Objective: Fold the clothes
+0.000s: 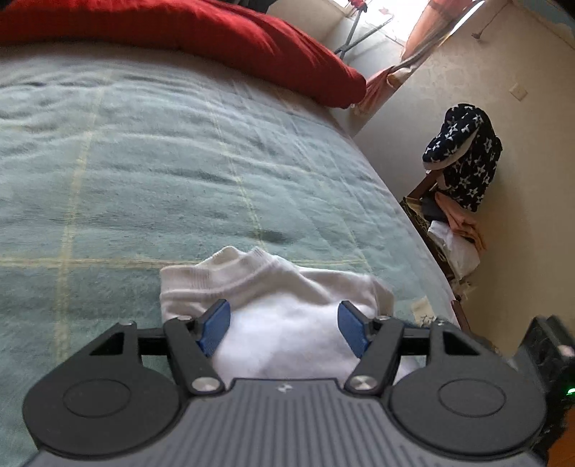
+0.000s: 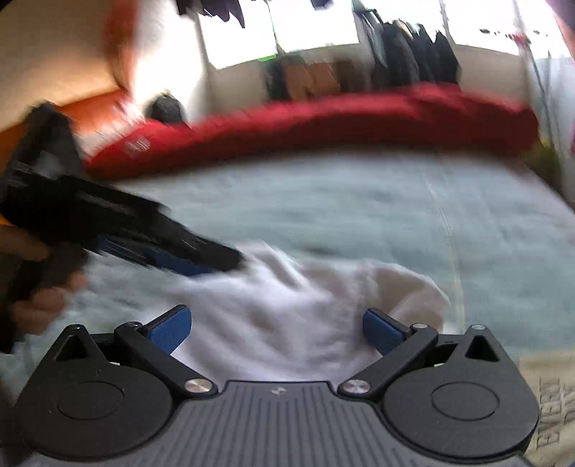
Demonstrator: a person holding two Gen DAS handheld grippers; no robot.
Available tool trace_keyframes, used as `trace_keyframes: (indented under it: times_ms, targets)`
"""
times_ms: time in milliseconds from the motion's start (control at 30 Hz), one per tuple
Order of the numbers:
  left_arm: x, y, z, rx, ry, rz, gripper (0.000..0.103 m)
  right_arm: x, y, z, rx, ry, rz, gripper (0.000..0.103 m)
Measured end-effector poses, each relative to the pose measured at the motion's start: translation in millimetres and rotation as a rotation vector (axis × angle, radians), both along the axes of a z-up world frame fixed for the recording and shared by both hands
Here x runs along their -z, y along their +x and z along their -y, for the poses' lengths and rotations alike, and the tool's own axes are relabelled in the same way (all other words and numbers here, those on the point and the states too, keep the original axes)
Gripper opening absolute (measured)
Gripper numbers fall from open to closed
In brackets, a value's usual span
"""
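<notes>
A white knit garment with a ribbed band lies bunched on the green checked bed cover. My left gripper hangs just over it with its blue pads well apart; cloth shows between them, and neither pad presses on it. In the right wrist view the same garment spreads below my right gripper, whose jaws stand wide open above the cloth. That view is blurred. The left gripper, held by a hand, reaches onto the garment's far left part.
A long red quilt lies across the far side of the bed. The bed's edge drops off on the right of the left wrist view, where a chair holds a dark star-patterned garment and other clothes. A printed cloth lies near the right gripper.
</notes>
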State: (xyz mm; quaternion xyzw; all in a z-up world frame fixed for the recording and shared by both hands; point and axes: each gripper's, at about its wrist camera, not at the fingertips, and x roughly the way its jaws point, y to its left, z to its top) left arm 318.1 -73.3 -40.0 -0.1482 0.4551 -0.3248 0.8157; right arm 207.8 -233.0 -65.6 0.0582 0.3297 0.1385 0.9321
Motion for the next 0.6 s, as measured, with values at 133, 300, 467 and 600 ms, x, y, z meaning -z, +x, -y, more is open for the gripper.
trace_keyframes:
  times_ms: [133,300,467,600]
  targets:
    - [12,13,15,0.018,-0.014,0.007,0.072,17,-19,16,0.071,0.033,-0.019,0.103]
    - [-3,3,18,0.028,0.022,0.058,0.073,10,-42,24,0.111,0.049,-0.034,0.103]
    - [-27,-34,-2,0.046,0.068,0.135,0.073,-12,-65,14,0.091,0.054,0.047,0.103]
    - [-37,-66,-14,0.053,0.132,0.163,0.073,-16,-80,-18,0.011,-0.022,0.061,0.103]
